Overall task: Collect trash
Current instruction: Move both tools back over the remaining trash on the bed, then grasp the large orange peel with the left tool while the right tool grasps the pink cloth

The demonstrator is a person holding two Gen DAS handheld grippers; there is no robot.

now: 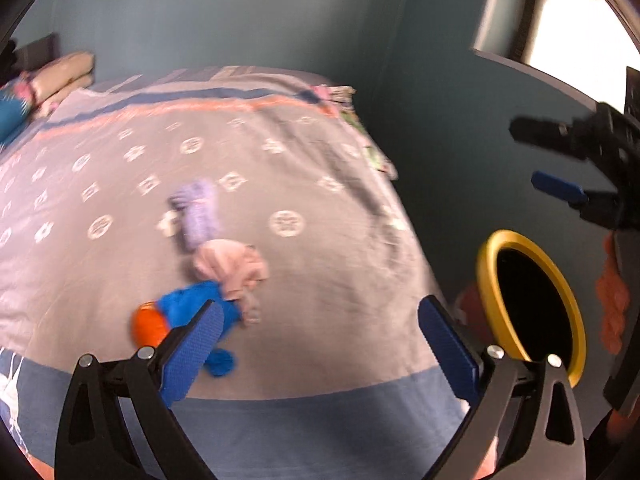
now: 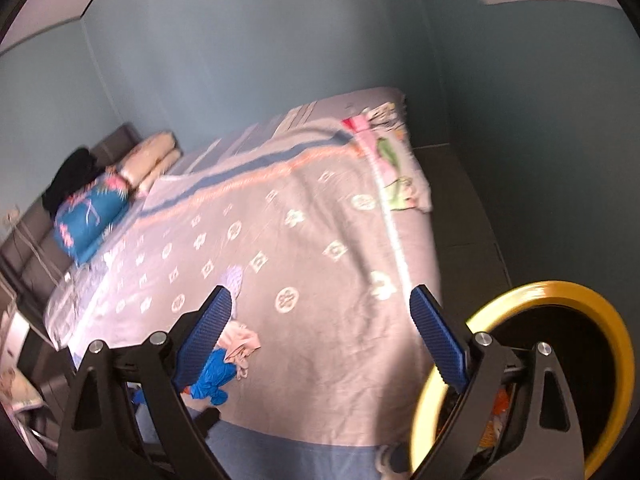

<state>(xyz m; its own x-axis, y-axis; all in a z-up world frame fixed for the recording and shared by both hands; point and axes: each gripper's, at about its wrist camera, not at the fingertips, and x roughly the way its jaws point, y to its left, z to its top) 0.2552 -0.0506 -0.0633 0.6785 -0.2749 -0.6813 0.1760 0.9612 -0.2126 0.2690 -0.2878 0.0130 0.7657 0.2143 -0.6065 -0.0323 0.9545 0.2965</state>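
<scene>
— Teal walls close round a bed [image 1: 320, 184] under a grey spread with pale round emblems. Any writing on it?

— None I can read; the emblems are blurred, and so is the cartoon cloth [image 2: 394, 160] at the far corner.

— Where is the trash?

— Four crumpled scraps lie near the foot edge: a lilac one [image 1: 198, 210], a pink one [image 1: 232, 266] touching a blue one [image 1: 202, 304], and an orange one [image 1: 148, 326] against the blue.

— And the bin?

— Black with a yellow rim [image 1: 490, 256], it stands beside the bed, to the right.

— The grippers?

— The left gripper [image 1: 320, 354] hangs over the foot edge, jaws wide apart with nothing between them. The right gripper [image 2: 322, 338] is just the same, near the bin.
</scene>
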